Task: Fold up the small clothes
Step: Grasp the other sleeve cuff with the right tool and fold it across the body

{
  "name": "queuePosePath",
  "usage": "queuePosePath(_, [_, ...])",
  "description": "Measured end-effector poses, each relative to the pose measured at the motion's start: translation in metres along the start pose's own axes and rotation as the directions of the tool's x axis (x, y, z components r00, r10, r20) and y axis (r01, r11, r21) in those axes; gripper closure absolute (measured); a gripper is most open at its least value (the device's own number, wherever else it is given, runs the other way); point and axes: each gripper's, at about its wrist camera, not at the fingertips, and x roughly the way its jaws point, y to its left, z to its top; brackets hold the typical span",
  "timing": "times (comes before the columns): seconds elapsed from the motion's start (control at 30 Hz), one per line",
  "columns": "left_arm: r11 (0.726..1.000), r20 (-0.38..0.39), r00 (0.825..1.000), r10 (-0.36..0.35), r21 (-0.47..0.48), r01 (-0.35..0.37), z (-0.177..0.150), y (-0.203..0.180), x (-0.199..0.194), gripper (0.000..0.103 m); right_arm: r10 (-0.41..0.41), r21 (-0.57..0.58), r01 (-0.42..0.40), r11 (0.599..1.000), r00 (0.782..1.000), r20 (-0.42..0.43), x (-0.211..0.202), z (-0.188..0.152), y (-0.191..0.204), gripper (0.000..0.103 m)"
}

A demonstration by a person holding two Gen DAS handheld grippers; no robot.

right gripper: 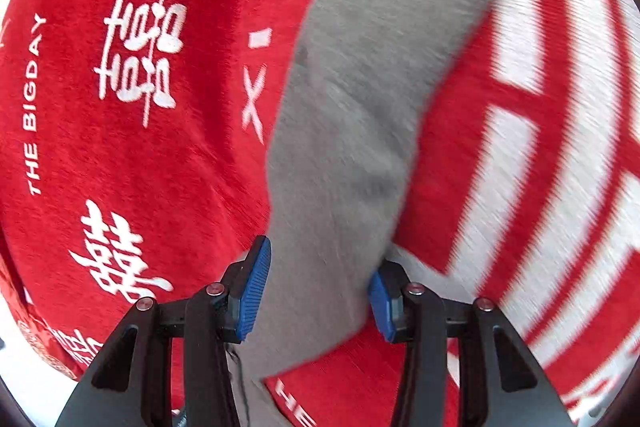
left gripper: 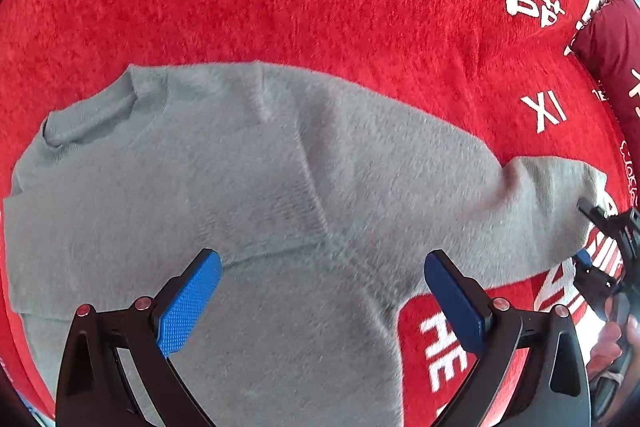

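One grey sweater (left gripper: 240, 187) on red blanket (left gripper: 320, 19); left gripper (left gripper: 320, 303) spread above torso, collar visible; right gripper (right gripper: 320, 291) half-spread astride sleeve (right gripper: 360, 107), grip uncertain.

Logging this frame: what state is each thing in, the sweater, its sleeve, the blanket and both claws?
Sweater: spread flat on the blanket, not yet folded.
Sleeve: stretched out straight, running between the right claw's pads.
Blanket: laid out under the sweater.
Left claw: open, empty, above the sweater's body.
Right claw: part open, astride the sleeve; grip unclear.

Grey fuzzy sweater (left gripper: 248, 187), spread flat, one sleeve (right gripper: 360, 99) outstretched
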Motion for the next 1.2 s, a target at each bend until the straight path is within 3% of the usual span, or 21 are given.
queuePosePath(0.1, [1.000, 0.026, 0.999, 0.018, 0.023, -0.019, 0.001, -0.001, -0.008, 0.001, 0.053, 0.048, -0.053, 0.997, 0.999, 0.004, 0.004, 0.008, 0.000, 0.057])
queuePosePath(0.17, [0.998, 0.058, 0.997, 0.047, 0.044, -0.049, 0.002, -0.007, -0.011, 0.001, 0.094, 0.074, -0.094, 0.993, 0.996, -0.001, 0.005, 0.010, 0.000, 0.096])
queuePosePath(0.23, [0.997, 0.082, 0.995, 0.050, 0.061, -0.055, 0.003, -0.016, -0.008, 0.001, 0.139, 0.088, -0.139, 0.986, 0.990, -0.003, 0.001, 0.009, 0.002, 0.096])
queuePosePath(0.37, [0.994, 0.009, 0.999, 0.050, 0.099, -0.050, -0.001, -0.027, 0.018, 0.001, 0.235, 0.086, -0.235, 0.968, 0.972, 0.001, -0.011, 0.004, 0.015, 0.096])
queuePosePath(0.5, [0.988, 0.021, 0.997, 0.077, 0.130, -0.079, -0.005, -0.031, 0.028, 0.001, 0.338, 0.050, -0.337, 0.940, 0.941, -0.018, -0.021, -0.003, 0.043, 0.096])
queuePosePath(0.63, [0.987, 0.010, 0.998, 0.057, 0.147, -0.058, -0.003, -0.029, 0.029, 0.001, 0.382, -0.020, -0.383, 0.923, 0.922, -0.065, -0.024, -0.016, 0.080, 0.096])
queuePosePath(0.73, [0.994, 0.045, 0.999, -0.015, 0.106, 0.010, -0.003, -0.014, 0.010, 0.003, 0.380, -0.094, -0.390, 0.916, 0.919, -0.105, -0.021, -0.028, 0.111, 0.096])
queuePosePath(0.87, [0.998, 0.112, 0.993, -0.032, 0.060, 0.026, -0.009, 0.022, -0.019, 0.003, 0.335, -0.253, -0.376, 0.891, 0.923, -0.191, -0.006, -0.057, 0.164, 0.096])
queuePosePath(1.0, [1.000, 0.125, 0.992, 0.000, -0.008, 0.001, -0.018, 0.076, -0.036, 0.003, 0.276, -0.394, -0.366, 0.843, 0.923, -0.266, 0.019, -0.098, 0.210, 0.096])
queuePosePath(1.2, [0.986, 0.114, 0.987, 0.114, -0.136, -0.099, -0.036, 0.167, -0.048, 0.003, 0.138, -0.588, -0.351, 0.729, 0.916, -0.377, 0.077, -0.183, 0.265, 0.096])
